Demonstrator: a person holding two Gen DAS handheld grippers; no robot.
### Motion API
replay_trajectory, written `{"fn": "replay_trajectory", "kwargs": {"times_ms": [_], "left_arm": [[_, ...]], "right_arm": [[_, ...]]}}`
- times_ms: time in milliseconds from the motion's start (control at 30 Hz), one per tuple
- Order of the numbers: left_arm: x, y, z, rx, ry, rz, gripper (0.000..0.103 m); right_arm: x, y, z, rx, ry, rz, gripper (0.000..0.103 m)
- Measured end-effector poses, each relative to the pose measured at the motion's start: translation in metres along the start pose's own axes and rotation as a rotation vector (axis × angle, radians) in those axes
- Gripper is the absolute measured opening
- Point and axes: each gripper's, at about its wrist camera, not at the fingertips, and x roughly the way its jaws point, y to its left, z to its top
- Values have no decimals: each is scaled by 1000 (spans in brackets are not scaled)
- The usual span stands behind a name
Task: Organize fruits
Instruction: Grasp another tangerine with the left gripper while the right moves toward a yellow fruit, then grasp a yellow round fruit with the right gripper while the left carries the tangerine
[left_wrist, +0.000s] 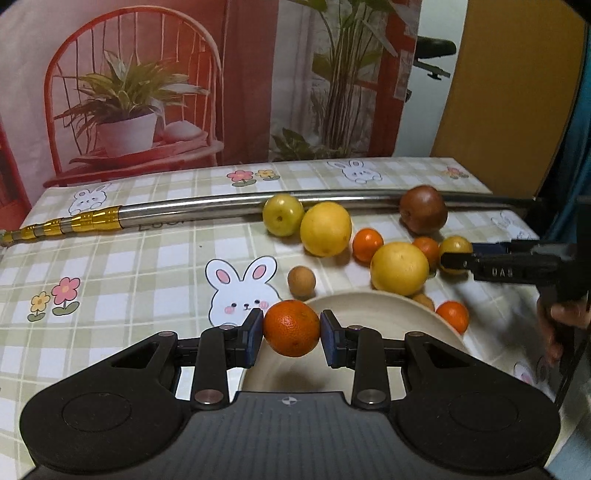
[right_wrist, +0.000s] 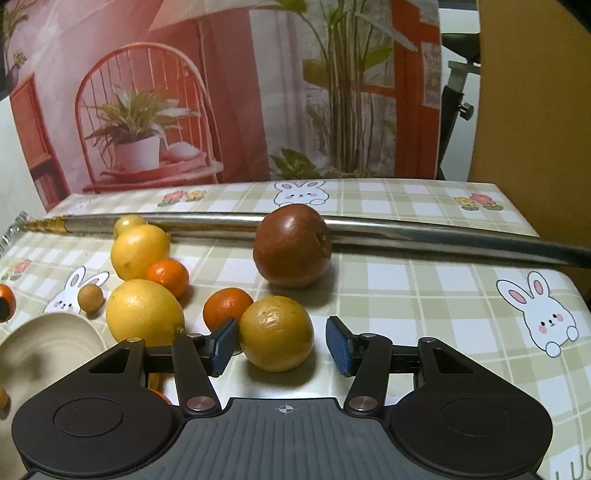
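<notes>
My left gripper (left_wrist: 291, 332) is shut on an orange mandarin (left_wrist: 291, 326) and holds it just above the near left rim of a beige plate (left_wrist: 373, 314). In the right wrist view my right gripper (right_wrist: 282, 345) is open around a dull yellow round fruit (right_wrist: 276, 332) that rests on the tablecloth. Its left pad is at the fruit's side and a gap shows at the right pad (right_wrist: 340, 347). Two large yellow citrus (right_wrist: 142, 314) (right_wrist: 139, 251), mandarins (right_wrist: 226, 306), a dark red apple (right_wrist: 291, 251) and a small brown fruit (right_wrist: 90, 297) lie loose nearby.
A long steel pole (left_wrist: 221, 206) with a gold-banded end lies across the back of the table, touching the apple and a yellow-green fruit (left_wrist: 282, 214). A person's hand (left_wrist: 565, 317) holds the right gripper at the table's right edge. A printed backdrop hangs behind.
</notes>
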Motion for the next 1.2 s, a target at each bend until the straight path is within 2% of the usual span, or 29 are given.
{"fn": "replay_trajectory", "kwargs": {"times_ms": [133,200,433,767,1000,1200], "left_arm": [[-2,-1,-3,10,2,-6,35],[-2,-1,-5,18,5,-9,35],[-5,-3,-10,35,8,-7,35],[-3,-8,-23,101,38,1,35],[1,-9,-31,110,60,9,35],[4,-10,-34,118,77,17,35]], "right_arm": [[4,1,1,-2,17,1,47],[4,1,1,4,17,12,43],[1,0,-2,19,16,-1,42],[-36,-11,-14,113,-27,11,42],[-65,4,-17,137,-59,51,42],[-74,33,-12,77,-50,126,42]]}}
